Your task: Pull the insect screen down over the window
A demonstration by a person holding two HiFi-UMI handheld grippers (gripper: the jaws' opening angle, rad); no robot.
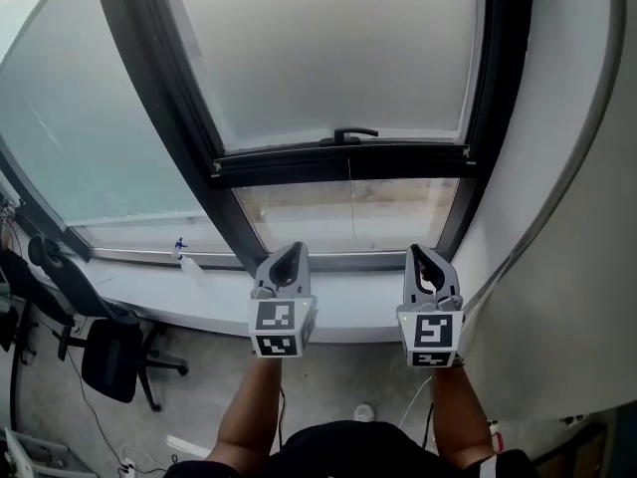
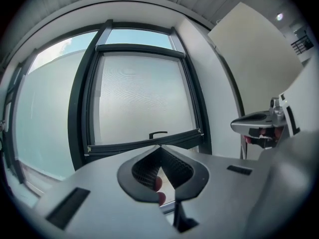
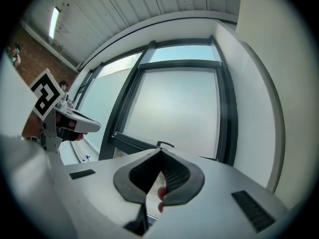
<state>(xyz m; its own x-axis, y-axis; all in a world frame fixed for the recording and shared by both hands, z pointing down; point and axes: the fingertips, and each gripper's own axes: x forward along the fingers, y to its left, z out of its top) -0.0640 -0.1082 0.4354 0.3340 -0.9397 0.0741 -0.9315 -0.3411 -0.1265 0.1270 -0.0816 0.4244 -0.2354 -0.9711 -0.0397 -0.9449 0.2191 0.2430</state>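
The insect screen (image 1: 328,53) covers most of the window, a pale grey mesh in a dark frame. Its dark bottom bar (image 1: 338,159) carries a small black handle (image 1: 355,134); a strip of bare glass (image 1: 348,202) shows under the bar. My left gripper (image 1: 292,254) and right gripper (image 1: 420,255) are side by side below the bar, apart from it, both shut with nothing in them. In the left gripper view, the shut left gripper (image 2: 160,149) points at the handle (image 2: 158,133). In the right gripper view, the right gripper (image 3: 160,152) sits just below the handle (image 3: 165,144).
A white windowsill (image 1: 199,302) runs below the frame, with a small spray bottle (image 1: 180,249) on it. A black office chair (image 1: 109,352) and cables stand on the floor at the lower left. A white wall (image 1: 557,167) closes in on the right.
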